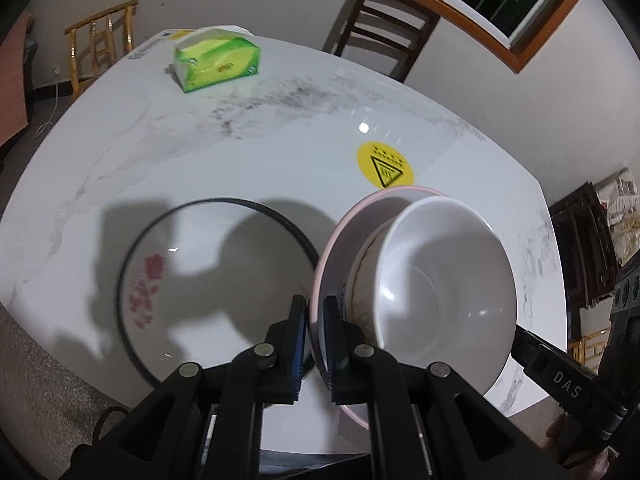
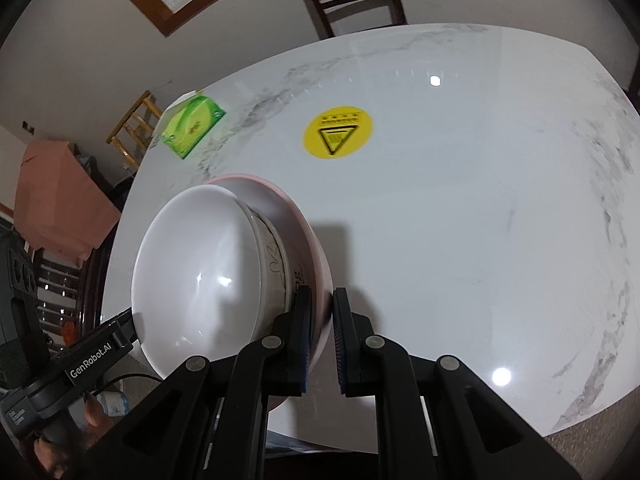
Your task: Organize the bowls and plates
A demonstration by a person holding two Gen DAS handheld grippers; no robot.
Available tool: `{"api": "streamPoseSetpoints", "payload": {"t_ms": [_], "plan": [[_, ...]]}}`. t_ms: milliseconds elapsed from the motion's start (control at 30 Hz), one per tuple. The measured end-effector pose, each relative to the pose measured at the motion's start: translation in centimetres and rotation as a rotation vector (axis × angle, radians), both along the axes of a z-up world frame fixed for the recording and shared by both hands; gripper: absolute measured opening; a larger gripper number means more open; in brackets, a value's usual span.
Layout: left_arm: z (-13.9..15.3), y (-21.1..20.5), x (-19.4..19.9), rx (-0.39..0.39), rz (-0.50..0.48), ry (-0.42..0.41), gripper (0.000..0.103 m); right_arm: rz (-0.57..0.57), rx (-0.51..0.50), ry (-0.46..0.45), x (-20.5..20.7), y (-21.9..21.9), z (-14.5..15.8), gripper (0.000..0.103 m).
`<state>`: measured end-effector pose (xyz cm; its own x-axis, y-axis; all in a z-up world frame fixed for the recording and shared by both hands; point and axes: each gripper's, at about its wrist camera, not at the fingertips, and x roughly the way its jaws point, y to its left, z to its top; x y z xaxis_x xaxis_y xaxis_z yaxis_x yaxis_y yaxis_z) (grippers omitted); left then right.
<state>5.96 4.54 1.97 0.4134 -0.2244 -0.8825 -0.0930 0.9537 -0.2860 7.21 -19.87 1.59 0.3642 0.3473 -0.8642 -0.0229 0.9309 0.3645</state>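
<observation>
A pink plate is held up off the white marble table with two nested bowls on it: a plain white bowl inside a patterned bowl. My left gripper is shut on the plate's rim on one side. My right gripper is shut on the rim of the same pink plate on the other side, next to the white bowl. A white plate with a black rim and pink flowers lies flat on the table, left of the stack.
A green tissue box sits at the table's far side. A round yellow warning sticker lies on the table beyond the stack. Wooden chairs stand around the table. Carpet shows past the table's near edge.
</observation>
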Motion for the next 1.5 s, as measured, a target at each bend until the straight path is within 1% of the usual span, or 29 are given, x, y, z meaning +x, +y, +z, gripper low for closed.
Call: {"api": "streamPoseSetpoints", "payload": {"t_ms": [300,500,733,1067,1300,1433,1500], "plan": [[1.0,5.0,-1.3,0.006,0.083,-0.011,0.007,0.088,0.002,-0.001,0.6,5.0,0.7,0.011],[1.1,8.0,-2.2,0.010,0.136,-0.011,0.007,0.146,0.002,0.010,1.0,8.3,0.5,0.012],[0.8,10.6,-2.9,0.010,0.177,-0.007,0.007,0.187,0.003,0.017,1.1,10.9,0.1,0.012],[-0.9,12.2,-3.0,-0.001,0.202,0.016,0.007,0.207,-0.009,0.045,1.5,13.2,-1.2,0.012],[-1.4,12.5,-2.7,-0.009,0.201,0.014,0.007,0.201,-0.030,0.059,1.9,13.7,-1.9,0.012],[-2.1,12.6,-2.6,-0.016,0.201,0.032,0.007,0.200,-0.041,0.062,2.0,13.8,-2.1,0.012],[-2.0,12.6,-2.6,-0.009,0.200,0.021,0.007,0.197,-0.046,0.069,2.0,13.8,-2.4,0.013]]}}
